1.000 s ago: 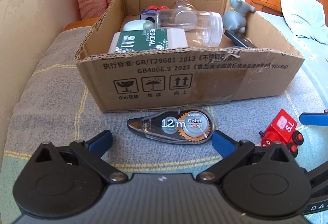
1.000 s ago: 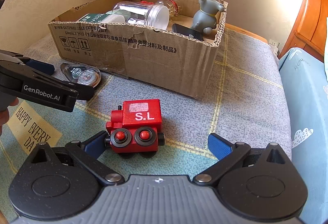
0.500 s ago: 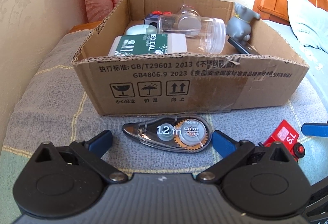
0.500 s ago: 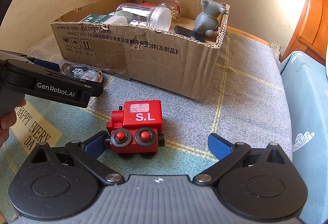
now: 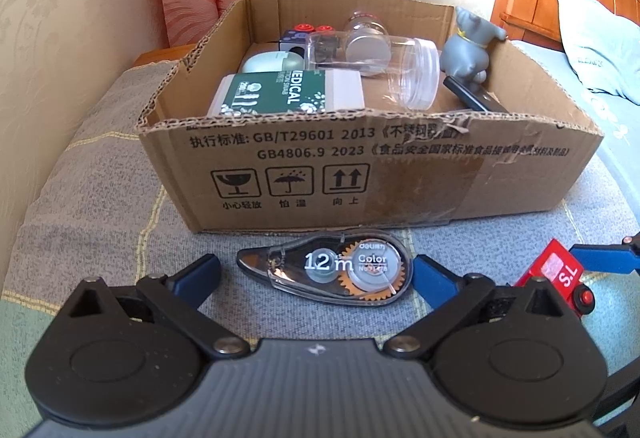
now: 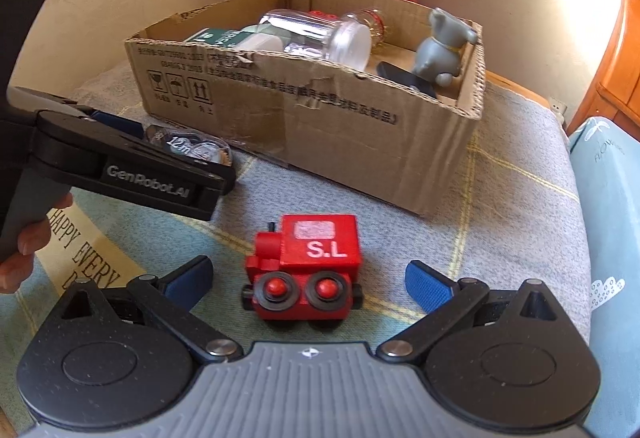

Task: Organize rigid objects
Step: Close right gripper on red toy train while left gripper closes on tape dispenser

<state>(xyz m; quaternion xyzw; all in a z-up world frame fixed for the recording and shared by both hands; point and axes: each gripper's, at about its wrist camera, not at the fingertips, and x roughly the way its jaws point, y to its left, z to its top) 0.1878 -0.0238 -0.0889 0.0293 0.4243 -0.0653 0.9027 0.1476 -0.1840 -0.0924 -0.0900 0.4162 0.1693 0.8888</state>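
A: Two grippers, both spread wide, neither holding anything. Biggest thing first: the box (image 5: 360,173) sits straight ahead of both and looms larger than a second ago, so both tools have closed in.

B: Meaning for the task?

A: I read it as the approach ending. Left gripper (image 5: 316,274) now brackets the tape (image 5: 328,270), which lies flat between its tips, just short of the box wall. A second ago the tape lay further ahead of the tips.

B: And the right?

A: Right gripper (image 6: 308,278) brackets the train (image 6: 306,262). Earlier the train sat hard by the left tip; now it is centred, clear of both pads. Closing looks like the next call on each side, then a lift over the wall.

B: Box contents?

A: Jar (image 5: 376,65) on its side, green-labelled bottle (image 5: 288,93), grey figurine (image 5: 468,45) at the far-right end. These have not shifted.

B: What can't you make out?

A: Plenty. Box floor mostly hidden by the near wall. Small items behind the jar: red caps, a dark cube, a pale rounded thing, unidentified. A flat black object beside the figurine is half covered. In the left view the train is cut by the gripper body. In the right view the left tool covers part of the tape; only fingers of the hand (image 6: 28,242) show.
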